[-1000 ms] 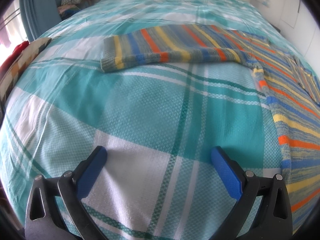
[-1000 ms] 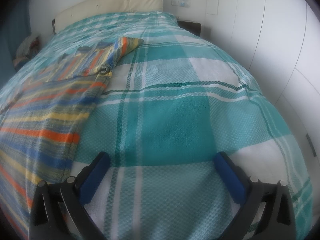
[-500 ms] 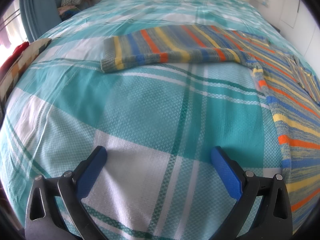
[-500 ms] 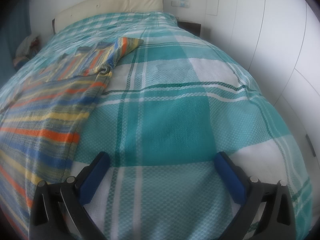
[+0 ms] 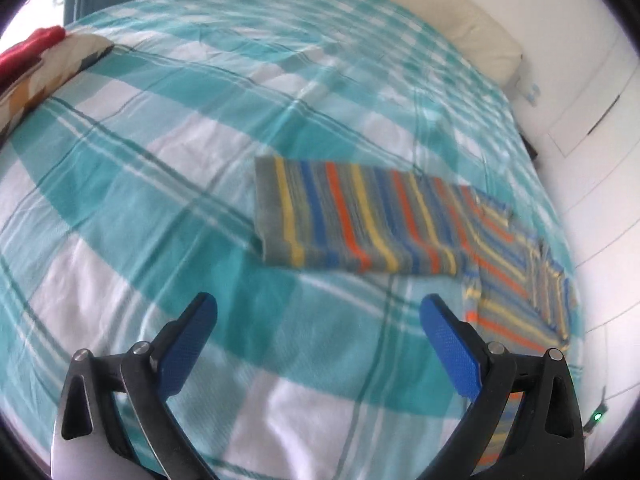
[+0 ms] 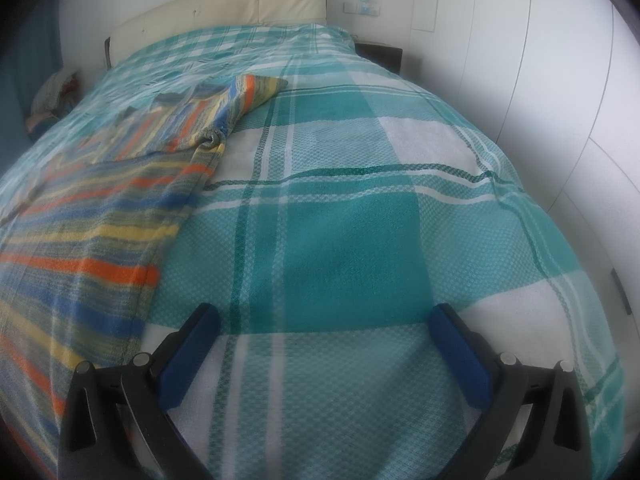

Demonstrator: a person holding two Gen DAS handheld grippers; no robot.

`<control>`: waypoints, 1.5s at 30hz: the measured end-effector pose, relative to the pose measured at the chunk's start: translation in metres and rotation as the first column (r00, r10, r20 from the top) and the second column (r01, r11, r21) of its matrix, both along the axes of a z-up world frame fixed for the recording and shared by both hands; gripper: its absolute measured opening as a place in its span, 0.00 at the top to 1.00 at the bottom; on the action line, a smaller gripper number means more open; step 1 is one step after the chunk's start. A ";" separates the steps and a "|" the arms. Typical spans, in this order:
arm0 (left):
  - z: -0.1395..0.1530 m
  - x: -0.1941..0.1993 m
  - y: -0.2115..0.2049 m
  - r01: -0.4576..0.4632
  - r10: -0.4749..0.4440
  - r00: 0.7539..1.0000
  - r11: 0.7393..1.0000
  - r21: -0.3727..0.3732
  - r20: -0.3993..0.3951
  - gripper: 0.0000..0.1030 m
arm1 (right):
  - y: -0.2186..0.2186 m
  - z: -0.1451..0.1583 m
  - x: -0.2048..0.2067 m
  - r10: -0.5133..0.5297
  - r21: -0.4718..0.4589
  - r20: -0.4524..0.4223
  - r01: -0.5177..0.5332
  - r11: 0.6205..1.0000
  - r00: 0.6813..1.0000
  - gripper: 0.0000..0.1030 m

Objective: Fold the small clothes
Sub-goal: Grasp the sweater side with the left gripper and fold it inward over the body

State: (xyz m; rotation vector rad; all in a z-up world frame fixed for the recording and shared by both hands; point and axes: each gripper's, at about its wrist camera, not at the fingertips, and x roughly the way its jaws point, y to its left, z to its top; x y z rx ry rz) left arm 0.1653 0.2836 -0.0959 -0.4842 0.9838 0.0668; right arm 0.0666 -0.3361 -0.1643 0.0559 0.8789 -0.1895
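Note:
A striped knitted sweater in grey, blue, orange and yellow lies flat on the bed. In the left wrist view its left sleeve stretches out sideways ahead of my left gripper, which is open, empty and held above the bedspread short of the sleeve. In the right wrist view the sweater's body fills the left side, and its other sleeve points away to the upper middle. My right gripper is open and empty, over bare bedspread to the right of the sweater's edge.
The bed carries a teal and white checked bedspread. A cream headboard stands at the far end. White wardrobe doors run along the right. A patterned cushion with a red item lies at the left edge.
My left gripper has risen and swung toward the sleeve, so the sleeve now lies ahead and closer to centre. My right gripper has barely moved. Both stay open.

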 end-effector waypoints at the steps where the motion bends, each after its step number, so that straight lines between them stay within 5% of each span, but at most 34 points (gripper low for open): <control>1: -0.002 0.016 0.010 0.001 -0.002 1.000 1.000 -0.016 -0.024 0.02 | 0.000 0.000 0.000 0.000 0.000 0.000 0.000 1.000 1.000 0.00; 9: -0.054 0.092 0.024 0.028 -0.022 0.976 0.999 0.025 -0.218 0.24 | 0.000 0.000 0.001 0.000 -0.005 0.001 0.000 1.000 1.000 0.00; 10: -0.053 0.092 0.020 0.029 -0.017 0.976 0.998 0.056 -0.215 0.32 | 0.000 0.000 0.001 0.000 -0.005 0.001 0.000 1.000 1.000 0.00; 11: -0.052 0.094 0.017 0.032 -0.014 0.979 0.996 0.084 -0.204 0.71 | 0.000 0.000 0.001 -0.001 -0.005 0.002 0.001 1.000 1.000 0.00; 12: -0.050 0.097 0.014 0.040 -0.022 0.980 0.995 0.088 -0.197 0.97 | 0.001 0.000 0.000 -0.001 -0.005 0.002 0.001 1.000 1.000 0.00; 13: -0.047 0.100 0.013 0.041 -0.029 0.981 0.997 0.061 -0.194 0.97 | 0.001 0.000 0.000 0.000 -0.005 0.002 0.001 1.000 1.000 0.00; 17: 0.003 0.112 -0.008 0.080 -0.067 0.992 0.990 0.116 -0.111 0.97 | 0.001 0.000 0.000 -0.001 -0.006 0.001 0.001 1.000 1.000 0.00; 21: 0.071 0.127 -0.072 0.206 -0.209 0.978 0.968 0.139 0.002 0.97 | 0.001 0.000 0.000 -0.001 -0.006 0.001 0.001 1.000 1.000 0.00; 24: 0.101 0.139 -0.136 0.314 -0.323 0.945 0.940 0.133 0.055 0.97 | 0.001 0.000 -0.001 -0.001 -0.006 0.002 0.001 1.000 1.000 0.00; 29: 0.112 0.156 -0.256 0.502 -0.511 0.851 0.859 0.101 0.123 0.96 | 0.000 0.000 0.000 -0.001 -0.005 0.002 0.001 1.000 1.000 0.00; 30: 0.108 0.157 -0.281 0.543 -0.551 0.821 0.835 0.089 0.149 0.92 | 0.001 0.000 -0.001 -0.001 -0.005 0.001 0.001 1.000 1.000 0.00; 31: 0.104 0.158 -0.299 0.571 -0.574 0.804 0.818 0.069 0.155 0.72 | 0.001 0.000 -0.001 -0.001 -0.005 0.001 0.001 1.000 1.000 0.00; 32: 0.098 0.159 -0.315 0.593 -0.591 0.793 0.805 0.038 0.146 0.36 | 0.001 0.000 -0.001 -0.001 -0.005 0.001 0.001 1.000 1.000 0.00; 34: 0.087 0.159 -0.334 0.588 -0.582 0.800 0.809 0.000 0.147 0.19 | 0.001 0.000 -0.001 -0.001 -0.005 0.002 0.001 1.000 1.000 0.00; 39: 0.083 0.149 -0.315 0.531 -0.525 0.842 0.847 -0.018 0.124 0.18 | 0.001 0.000 -0.001 -0.001 -0.003 0.001 0.001 1.000 1.000 0.00; 43: 0.077 0.120 -0.263 0.445 -0.455 0.888 0.886 0.128 0.062 0.11 | 0.001 0.000 0.000 -0.001 -0.005 -0.002 0.001 1.000 1.000 0.00; 45: 0.067 0.101 -0.230 0.416 -0.429 0.903 0.879 0.234 0.005 0.11 | 0.001 0.001 0.000 0.000 -0.004 -0.003 0.000 1.000 1.000 0.00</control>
